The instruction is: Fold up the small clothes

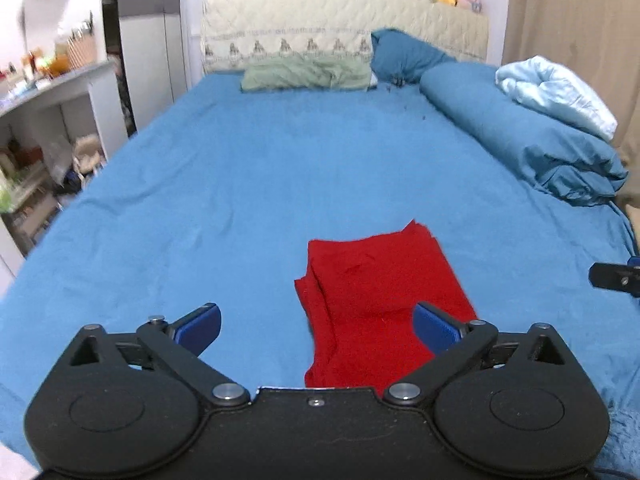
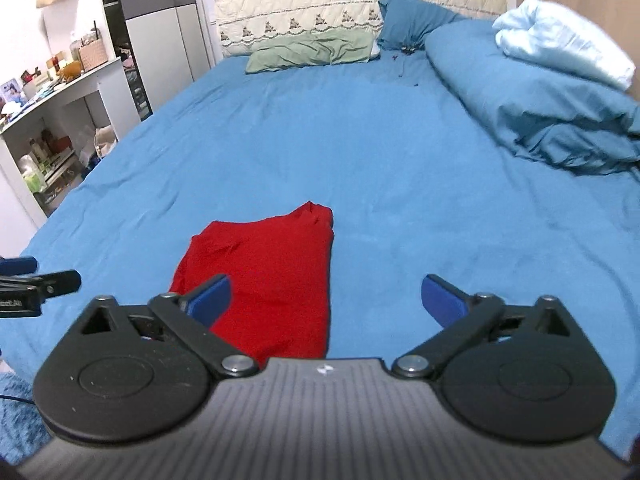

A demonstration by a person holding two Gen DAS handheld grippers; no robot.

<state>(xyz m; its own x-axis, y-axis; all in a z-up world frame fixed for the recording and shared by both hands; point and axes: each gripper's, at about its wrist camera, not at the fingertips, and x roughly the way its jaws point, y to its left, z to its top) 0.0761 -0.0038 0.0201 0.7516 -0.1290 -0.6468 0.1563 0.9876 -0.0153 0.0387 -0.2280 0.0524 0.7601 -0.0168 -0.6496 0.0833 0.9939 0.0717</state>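
While both grippers hover above the near end of the bed, the red garment (image 1: 372, 304) lies folded on the blue sheet (image 1: 240, 184), close to the near edge and well apart from the pillows at the head. It is a plain, bright red cloth with no print, folded into a long, roughly rectangular packet that runs away from the cameras. Along its left side several layered edges show as stepped folds, and at the far right corner a small peak of cloth sticks out. Shallow creases cross its top layer; otherwise it lies flat.

The left gripper (image 1: 316, 326) has its blue-padded fingers spread wide, holding nothing; its right pad sits over the garment's near right part, though I cannot tell whether it touches. The right gripper (image 2: 326, 300) is likewise spread wide and grips nothing, its left pad over the garment's near left edge.

At the head of the bed rest a green pillow (image 1: 308, 74) and a blue pillow (image 1: 404, 56), with a rolled blue duvet (image 1: 520, 140) along the right side.
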